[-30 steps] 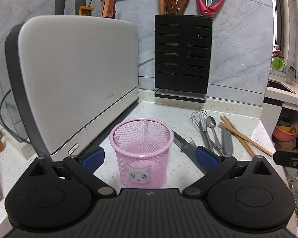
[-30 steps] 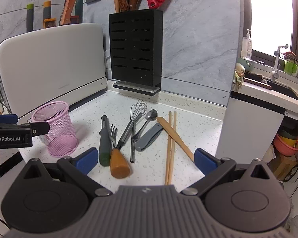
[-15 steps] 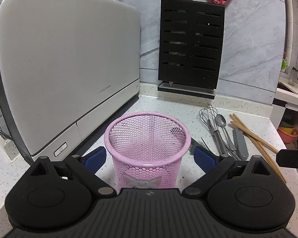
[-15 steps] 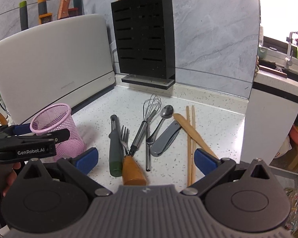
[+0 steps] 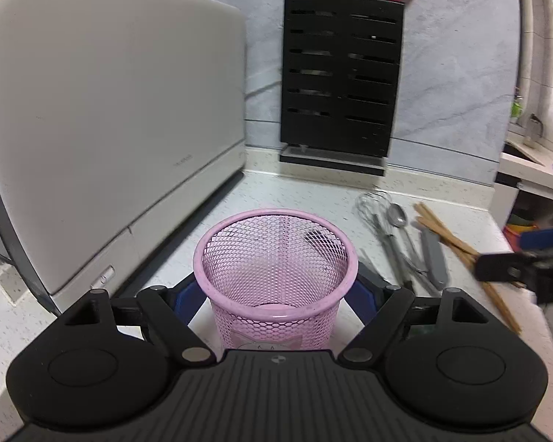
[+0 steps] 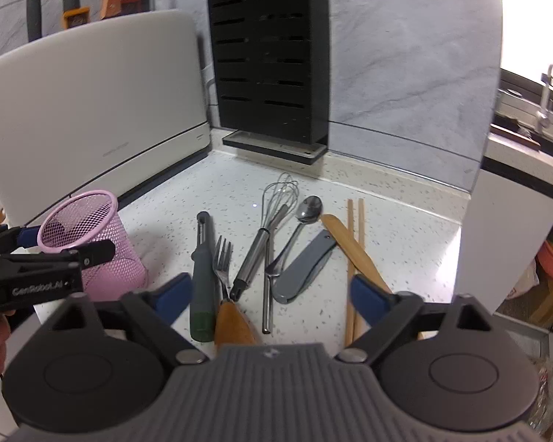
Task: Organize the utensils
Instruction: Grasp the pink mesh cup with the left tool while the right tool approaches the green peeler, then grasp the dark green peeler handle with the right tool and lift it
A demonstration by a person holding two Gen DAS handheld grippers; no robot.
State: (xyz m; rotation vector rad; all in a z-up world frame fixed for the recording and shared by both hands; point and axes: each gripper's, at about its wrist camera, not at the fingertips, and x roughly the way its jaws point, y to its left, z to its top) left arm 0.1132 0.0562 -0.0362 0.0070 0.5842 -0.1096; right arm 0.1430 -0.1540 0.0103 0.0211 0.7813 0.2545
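A pink mesh cup [image 5: 276, 269] stands on the counter between the blue pads of my left gripper [image 5: 276, 291], whose jaws are open around it. The cup also shows in the right wrist view [image 6: 92, 243]. Several utensils lie in a row: a grey peeler [image 6: 202, 276], a fork [image 6: 223, 261] with a wooden handle, a whisk [image 6: 265, 235], a spoon [image 6: 298, 228], a grey folding knife [image 6: 306, 269], a wooden spatula [image 6: 354, 250] and chopsticks [image 6: 350, 258]. My right gripper [image 6: 272, 296] is open just above their near ends.
A large white appliance [image 5: 103, 121] stands at the left. A black knife block [image 5: 339, 88] holds knives and red scissors at the back wall. The counter edge drops off at the right [image 6: 461, 228], beside a white cabinet.
My left gripper has moved forward so the pink cup now sits between its pads. My right gripper has moved forward and down over the utensils.
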